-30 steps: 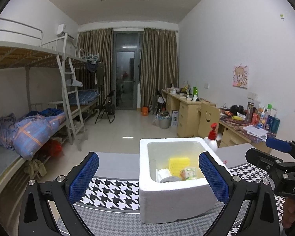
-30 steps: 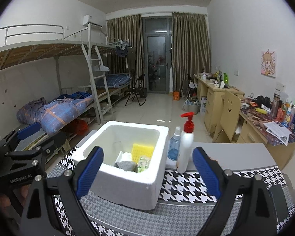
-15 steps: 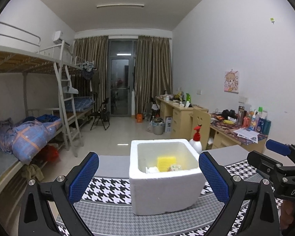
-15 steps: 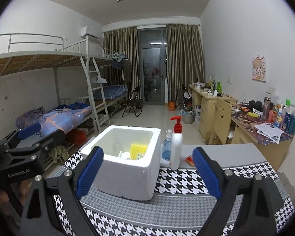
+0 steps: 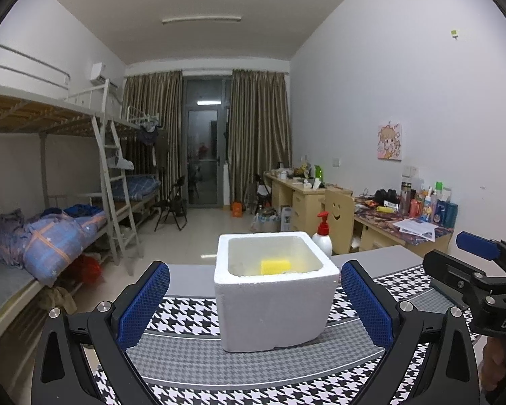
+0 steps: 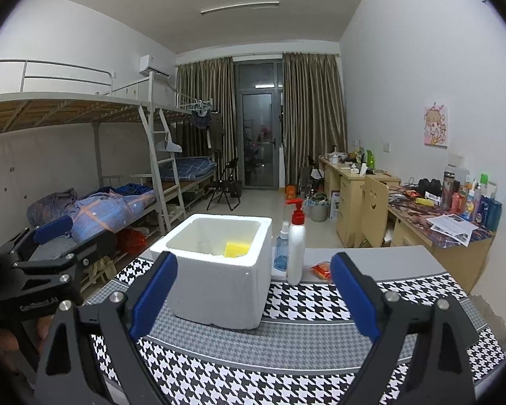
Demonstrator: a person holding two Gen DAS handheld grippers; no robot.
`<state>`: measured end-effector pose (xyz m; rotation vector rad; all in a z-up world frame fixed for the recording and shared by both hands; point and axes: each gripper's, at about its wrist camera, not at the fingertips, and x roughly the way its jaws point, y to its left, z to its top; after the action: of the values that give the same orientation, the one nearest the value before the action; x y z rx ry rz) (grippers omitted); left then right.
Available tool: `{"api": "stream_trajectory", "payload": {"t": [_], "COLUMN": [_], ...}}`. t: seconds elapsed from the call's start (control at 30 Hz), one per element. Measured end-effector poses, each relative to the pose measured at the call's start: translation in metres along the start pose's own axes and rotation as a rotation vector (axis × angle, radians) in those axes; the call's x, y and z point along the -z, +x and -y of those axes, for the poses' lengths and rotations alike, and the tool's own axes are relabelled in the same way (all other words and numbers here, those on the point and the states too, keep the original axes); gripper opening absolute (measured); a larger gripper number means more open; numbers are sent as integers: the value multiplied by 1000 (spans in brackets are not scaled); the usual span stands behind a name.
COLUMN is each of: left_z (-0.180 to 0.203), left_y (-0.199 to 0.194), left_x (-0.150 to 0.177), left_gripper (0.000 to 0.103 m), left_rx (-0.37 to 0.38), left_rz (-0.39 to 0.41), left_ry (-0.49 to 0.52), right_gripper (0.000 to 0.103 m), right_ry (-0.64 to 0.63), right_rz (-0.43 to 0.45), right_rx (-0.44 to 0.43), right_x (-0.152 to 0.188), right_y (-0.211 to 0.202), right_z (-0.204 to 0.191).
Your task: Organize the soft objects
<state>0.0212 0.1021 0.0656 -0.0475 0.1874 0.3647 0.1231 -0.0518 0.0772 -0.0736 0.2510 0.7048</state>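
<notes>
Table (image 6: 388, 260) with houndstooth mat (image 6: 320, 300) — on it: foam box (image 6: 219, 290), pump bottle (image 6: 295, 253), spray bottle (image 6: 281, 248).

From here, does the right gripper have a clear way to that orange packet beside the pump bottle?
Probably yes. The right gripper is open and empty, and the orange packet lies exposed on the table right of the pump bottle, with nothing over it; only that bottle stands close.

Your room is evenly, coolly lit by the ceiling tube light (image 5: 201, 19), with soft shadows only. You get strong fisheye bending and black vignetted corners (both views). Focus holds sharp throughout; the glass door (image 6: 260, 138) looks dark, slightly noisy.
</notes>
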Motion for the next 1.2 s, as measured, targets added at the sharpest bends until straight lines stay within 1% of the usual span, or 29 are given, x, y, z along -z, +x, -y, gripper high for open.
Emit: {"api": "stream_trajectory", "payload": {"t": [0.1, 0.17, 0.3, 0.43, 0.63, 0.77, 0.97, 1.2], "left_z": [4, 6, 9, 6, 7, 11, 12, 11], "left_y": [-10, -14, -19, -27, -34, -35, -36, -38], "left_x": [4, 7, 14, 18, 26, 34, 43, 49], "left_gripper": [102, 102, 102, 102, 102, 102, 102, 102], "left_rx": [-3, 6, -9, -15, -27, -28, -7, -18], "left_rz": [27, 29, 21, 43, 51, 53, 39, 48], "left_ry": [4, 0, 13, -12, -14, -8, -7, -1], "right_gripper": [95, 95, 95, 95, 95, 95, 95, 95], "right_ry": [5, -1, -15, -34, -24, -12, -14, 3], "right_rz": [8, 10, 17, 46, 74, 81, 91, 108], "right_rx": [1, 3, 5, 14, 8, 11, 22, 45], "right_x": [4, 8, 17, 26, 31, 37, 43, 52], "right_y": [-7, -11, -17, -26, -34, -37, -42, -46], "right_z": [1, 0, -4, -8, -9, -8, -8, -7]}}
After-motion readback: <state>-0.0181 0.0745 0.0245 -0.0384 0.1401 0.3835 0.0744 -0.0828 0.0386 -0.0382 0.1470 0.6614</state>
